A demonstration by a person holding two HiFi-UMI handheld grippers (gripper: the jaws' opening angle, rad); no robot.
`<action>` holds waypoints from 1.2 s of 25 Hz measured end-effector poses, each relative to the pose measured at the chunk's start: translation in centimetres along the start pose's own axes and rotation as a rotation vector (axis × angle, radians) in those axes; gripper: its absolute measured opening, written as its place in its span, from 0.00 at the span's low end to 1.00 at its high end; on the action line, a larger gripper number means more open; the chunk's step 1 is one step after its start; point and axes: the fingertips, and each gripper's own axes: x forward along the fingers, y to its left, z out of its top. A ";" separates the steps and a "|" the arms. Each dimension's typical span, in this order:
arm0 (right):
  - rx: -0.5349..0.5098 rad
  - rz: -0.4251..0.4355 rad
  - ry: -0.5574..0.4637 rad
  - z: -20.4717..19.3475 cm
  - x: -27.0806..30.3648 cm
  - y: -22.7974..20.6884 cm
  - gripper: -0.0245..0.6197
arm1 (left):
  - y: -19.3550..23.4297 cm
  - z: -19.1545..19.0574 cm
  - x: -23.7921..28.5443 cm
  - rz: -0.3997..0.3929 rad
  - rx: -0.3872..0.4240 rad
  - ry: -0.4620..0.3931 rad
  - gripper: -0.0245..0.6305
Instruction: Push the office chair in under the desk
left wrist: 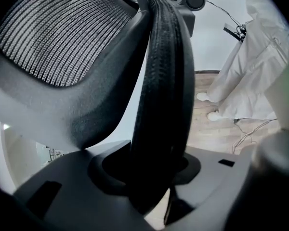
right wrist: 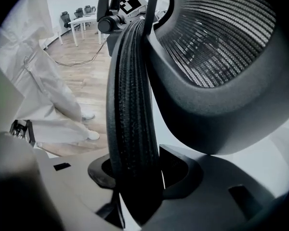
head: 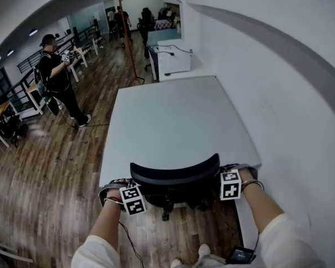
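The black office chair's mesh backrest stands at the near edge of the light grey desk, its seat hidden beneath. My left gripper is at the backrest's left end and my right gripper at its right end. In the left gripper view the padded backrest rim fills the space between the jaws of the left gripper, which is shut on it. In the right gripper view the rim runs between the jaws of the right gripper, with a thin bright slit beside one jaw, so that gripper is open.
A white wall runs along the desk's right side. A person stands on the wood floor to the left. A red pole and more desks stand further back. My white-trousered legs and a cable are behind the chair.
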 end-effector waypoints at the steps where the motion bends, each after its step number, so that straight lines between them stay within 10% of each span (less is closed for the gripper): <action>1: 0.020 0.014 0.000 -0.1 0.2 0.2 0.36 | -0.1 0.0 0.1 -0.001 -0.014 -0.001 0.31; 6: 0.036 -0.006 -0.003 0.1 -0.8 0.0 0.48 | 0.1 0.3 0.1 0.048 -0.105 -0.027 0.55; 16: 0.182 -0.160 -0.183 0.4 -5.5 0.0 0.49 | 0.3 1.5 -4.8 0.208 -0.327 -0.250 0.56; 30: 0.941 -0.399 -0.847 2.5 -13.6 1.3 0.49 | -2.0 2.5 -11.2 0.280 -0.998 -0.705 0.55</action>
